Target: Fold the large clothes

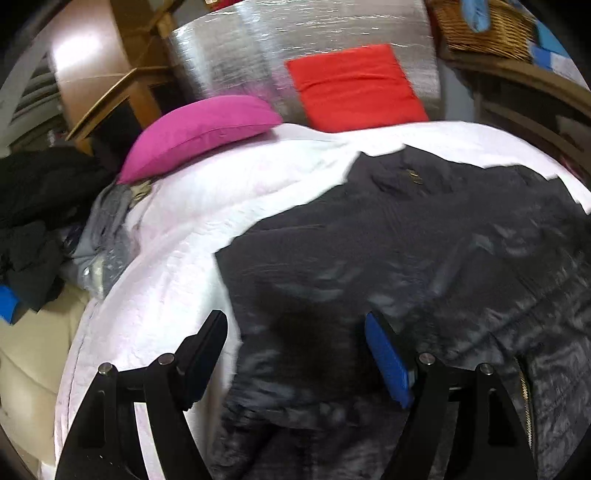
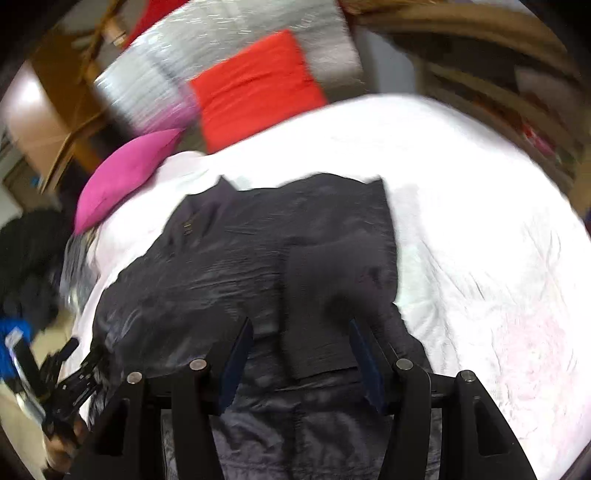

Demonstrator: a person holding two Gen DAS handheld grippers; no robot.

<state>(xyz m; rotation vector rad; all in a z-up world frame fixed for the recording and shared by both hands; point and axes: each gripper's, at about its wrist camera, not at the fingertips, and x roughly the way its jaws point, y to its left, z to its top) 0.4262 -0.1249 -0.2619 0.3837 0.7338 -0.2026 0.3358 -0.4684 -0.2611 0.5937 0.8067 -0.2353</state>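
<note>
A large dark grey jacket (image 1: 424, 258) lies spread on a white bed cover (image 1: 166, 258); it also shows in the right wrist view (image 2: 229, 266). A dark sleeve or flap (image 2: 325, 302) lies folded over its body. My left gripper (image 1: 295, 332) is open and empty, above the jacket's lower left edge. My right gripper (image 2: 301, 339) is open and empty, just above the sleeve near the jacket's lower part. The left gripper also shows at the lower left of the right wrist view (image 2: 70, 384).
A pink cushion (image 1: 199, 129) and a red cushion (image 1: 354, 88) lie at the head of the bed against a silver foil panel (image 1: 295, 40). Dark and grey clothes (image 1: 44, 206) pile at the left. Wooden furniture (image 1: 122, 85) and a wicker basket (image 1: 484, 26) stand behind.
</note>
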